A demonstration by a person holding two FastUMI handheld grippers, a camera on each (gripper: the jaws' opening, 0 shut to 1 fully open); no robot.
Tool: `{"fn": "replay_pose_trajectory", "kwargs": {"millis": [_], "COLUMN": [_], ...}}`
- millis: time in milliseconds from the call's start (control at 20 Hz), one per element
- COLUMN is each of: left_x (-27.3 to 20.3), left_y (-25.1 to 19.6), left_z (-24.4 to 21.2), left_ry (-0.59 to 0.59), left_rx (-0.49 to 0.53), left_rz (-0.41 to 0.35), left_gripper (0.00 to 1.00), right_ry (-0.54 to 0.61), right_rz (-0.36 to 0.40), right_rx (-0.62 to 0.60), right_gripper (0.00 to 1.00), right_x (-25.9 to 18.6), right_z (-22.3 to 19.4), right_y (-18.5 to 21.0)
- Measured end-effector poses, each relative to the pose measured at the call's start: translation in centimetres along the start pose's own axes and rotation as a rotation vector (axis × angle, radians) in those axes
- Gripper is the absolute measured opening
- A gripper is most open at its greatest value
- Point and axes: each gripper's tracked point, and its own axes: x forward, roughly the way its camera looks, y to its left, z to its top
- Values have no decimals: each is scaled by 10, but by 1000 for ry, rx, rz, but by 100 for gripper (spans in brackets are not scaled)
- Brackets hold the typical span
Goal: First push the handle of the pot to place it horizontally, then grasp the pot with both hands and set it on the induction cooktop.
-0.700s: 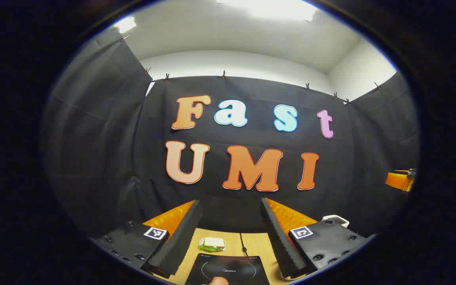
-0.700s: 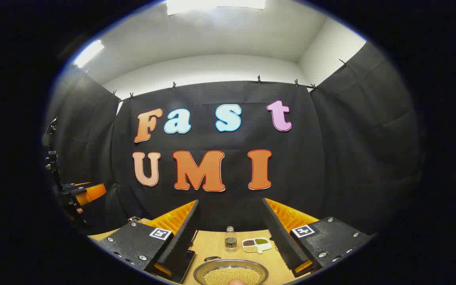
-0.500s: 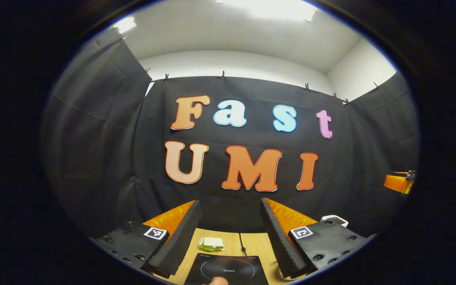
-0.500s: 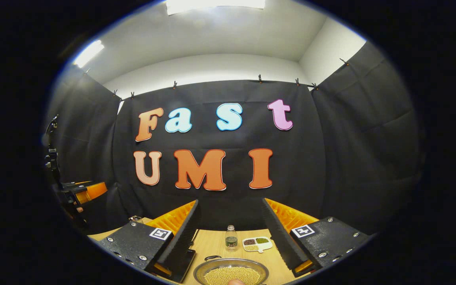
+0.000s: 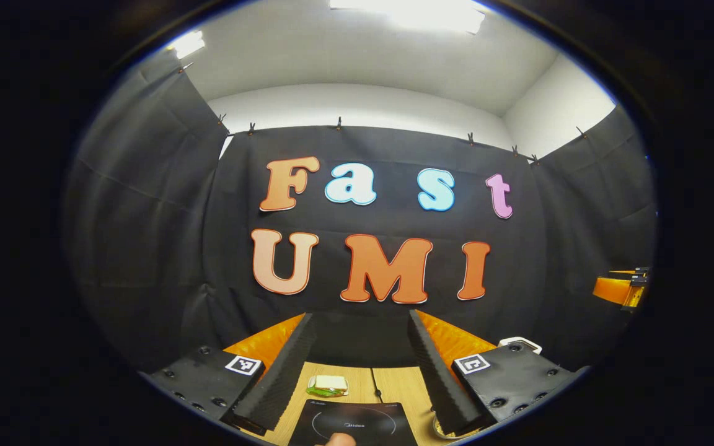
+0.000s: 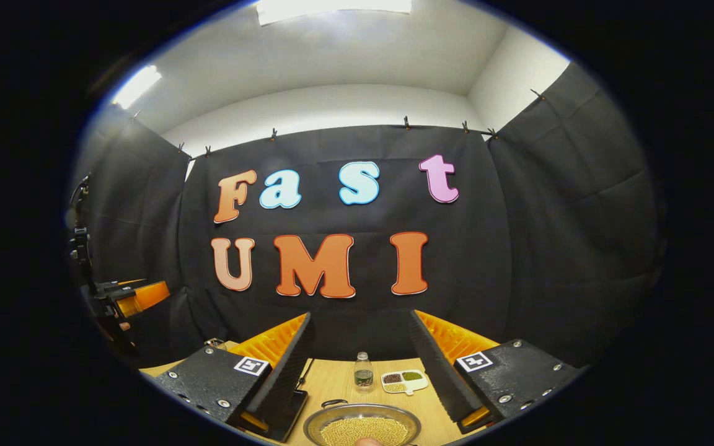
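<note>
In the right gripper view, a metal pot [image 6: 362,427] full of yellow beans sits on the wooden table just beyond my open right gripper [image 6: 360,314]. A small loop handle [image 6: 332,404] shows at the pot's far left rim. The black induction cooktop [image 5: 351,424] lies between the fingers of my open left gripper [image 5: 360,316], and its corner [image 6: 295,406] shows left of the pot. Neither gripper holds anything. The other gripper's orange body shows far off at the right [image 5: 617,290] in the left gripper view and at the left [image 6: 137,296] in the right gripper view.
Beyond the cooktop lie a green and white packet [image 5: 327,385] and a cable [image 5: 377,387]. A small bottle [image 6: 363,375] and a white divided dish of beans [image 6: 403,381] stand behind the pot. The black cloth wall closes the table's far side.
The left gripper view has drifted slightly, with the wall sliding down and left and the cooktop sitting a bit lower. The right gripper view is nearly unchanged. Both grippers stay open.
</note>
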Motion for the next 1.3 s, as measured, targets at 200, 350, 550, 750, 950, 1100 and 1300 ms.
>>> {"fn": "replay_pose_trajectory", "kwargs": {"millis": [200, 350, 550, 750, 950, 1100, 1300], "left_x": [-1, 0, -1, -3, -3, -3, -1], "left_y": [-6, -7, -10, -11, -12, -11, -10], "left_z": [1, 4, 8, 11, 10, 8, 7], "left_ry": [12, 11, 8, 5, 10, 19, 25], "left_rx": [-8, -7, 4, 6, 5, 5, 7], "left_rz": [-6, 1, 6, 5, 4, 4, 8], "left_gripper": [98, 98, 98, 98, 98, 98, 97], "right_ry": [3, 5, 7, 3, 4, 3, 5], "right_rz": [-3, -8, -9, -14, -13, 1, 17], "right_rx": [5, 3, 4, 6, -3, -10, -24], "right_gripper": [94, 94, 94, 95, 94, 93, 76], "right_x": [-6, -4, -4, -3, -3, -3, -2], "right_z": [-1, -2, -3, -2, -3, -4, -7], "right_y": [-11, -14, -18, -23, -23, -19, -16]}}
